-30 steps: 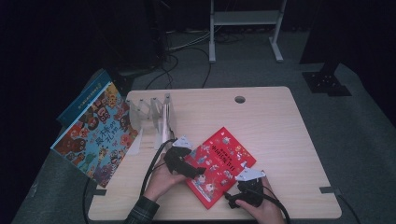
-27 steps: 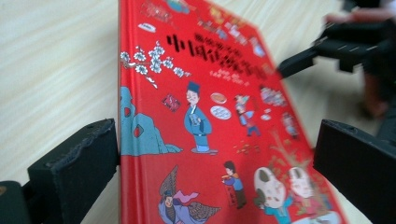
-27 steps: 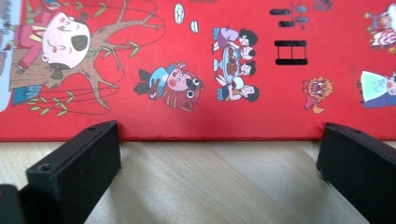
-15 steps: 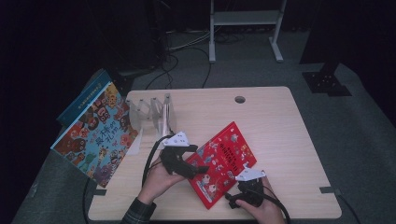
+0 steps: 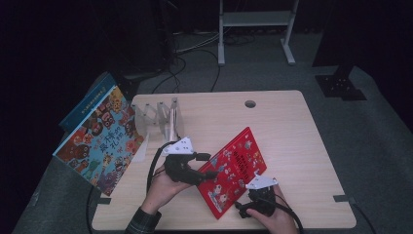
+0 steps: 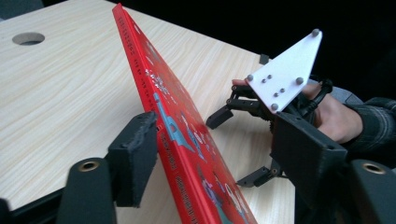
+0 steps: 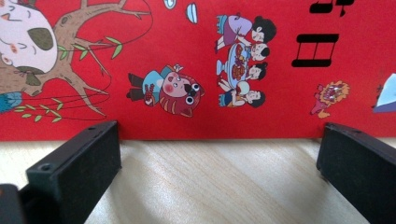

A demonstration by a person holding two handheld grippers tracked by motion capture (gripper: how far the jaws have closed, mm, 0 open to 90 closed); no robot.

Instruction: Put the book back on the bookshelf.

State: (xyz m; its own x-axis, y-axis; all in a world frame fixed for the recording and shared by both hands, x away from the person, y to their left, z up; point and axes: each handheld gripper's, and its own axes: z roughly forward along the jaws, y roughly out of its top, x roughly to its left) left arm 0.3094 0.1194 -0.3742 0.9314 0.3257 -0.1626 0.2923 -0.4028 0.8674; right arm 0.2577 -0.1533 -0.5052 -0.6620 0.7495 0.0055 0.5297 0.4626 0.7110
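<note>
The left hand reaches in from the table's near edge, wrist turned so the left gripper points toward the red picture book. Its two black jaws are clamped on the book's left edge, tilting the book up off the wooden table; in the left gripper view the thin, glossy hardcover stands steeply between the padded, roughened jaw blocks. The right hand rests at the near edge, holding the right gripper just beside the book's lower edge. Its jaws stand well apart, flanking the cover without gripping it. The cover is bright red with cartoon figures and black lettering. The table has a pale wood grain and a round cable hole.
</note>
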